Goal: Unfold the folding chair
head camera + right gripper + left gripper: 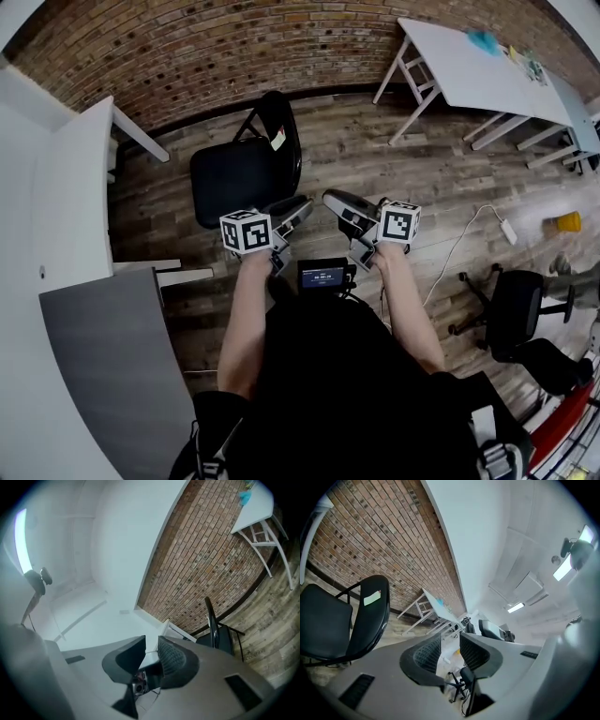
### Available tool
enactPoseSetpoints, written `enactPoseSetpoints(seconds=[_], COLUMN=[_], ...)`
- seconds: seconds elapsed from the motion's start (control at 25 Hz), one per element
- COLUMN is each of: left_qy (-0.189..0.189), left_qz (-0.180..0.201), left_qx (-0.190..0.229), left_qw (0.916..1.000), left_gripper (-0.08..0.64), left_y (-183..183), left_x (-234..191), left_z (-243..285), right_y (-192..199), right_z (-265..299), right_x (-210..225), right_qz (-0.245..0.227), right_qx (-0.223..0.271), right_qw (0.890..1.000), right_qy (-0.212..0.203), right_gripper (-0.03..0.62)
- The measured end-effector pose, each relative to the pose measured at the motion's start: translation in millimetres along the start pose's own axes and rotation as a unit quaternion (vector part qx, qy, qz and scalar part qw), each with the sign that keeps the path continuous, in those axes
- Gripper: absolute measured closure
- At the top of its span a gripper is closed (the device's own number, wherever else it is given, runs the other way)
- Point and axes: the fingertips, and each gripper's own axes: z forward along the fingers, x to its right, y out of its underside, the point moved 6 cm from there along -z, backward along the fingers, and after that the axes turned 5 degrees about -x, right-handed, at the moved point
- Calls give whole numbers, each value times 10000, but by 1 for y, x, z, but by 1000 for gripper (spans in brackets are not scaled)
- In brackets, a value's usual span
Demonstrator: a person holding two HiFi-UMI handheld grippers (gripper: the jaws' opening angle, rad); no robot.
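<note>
The black folding chair [246, 169] stands unfolded on the wooden floor, seat level and backrest towards the brick wall, with a white tag on the backrest. Both grippers hang in front of my body, a short way on the near side of the chair and touching nothing. The left gripper [302, 204] points right and the right gripper [330, 197] points left, their tips close together. In the left gripper view the chair [328, 620] is at the far left, and the left gripper [450, 641] is open and empty. The right gripper [151, 641] shows a narrow gap with nothing in it, the chair [225, 637] beyond.
A white trestle table [469, 66] stands at the back right and a white desk [66, 187] at the left, with a grey panel [112, 356] nearer me. A black office chair [516, 309], a white power strip [507, 231] and a yellow object [567, 221] lie to the right.
</note>
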Motion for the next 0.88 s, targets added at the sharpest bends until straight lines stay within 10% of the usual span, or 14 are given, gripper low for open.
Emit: enactPoseSetpoints(seconds=[0.88], left_qy=[-220], left_qz=[84], left_qx=[-242], left_qw=[9994], left_gripper=[434], left_y=[7], left_x=[12], left_z=[24], right_y=[5], right_z=[-16], right_x=[10], right_qz=[101], right_qx=[-8], right_qw=[9997], right_qy=[-238], right_gripper=[525])
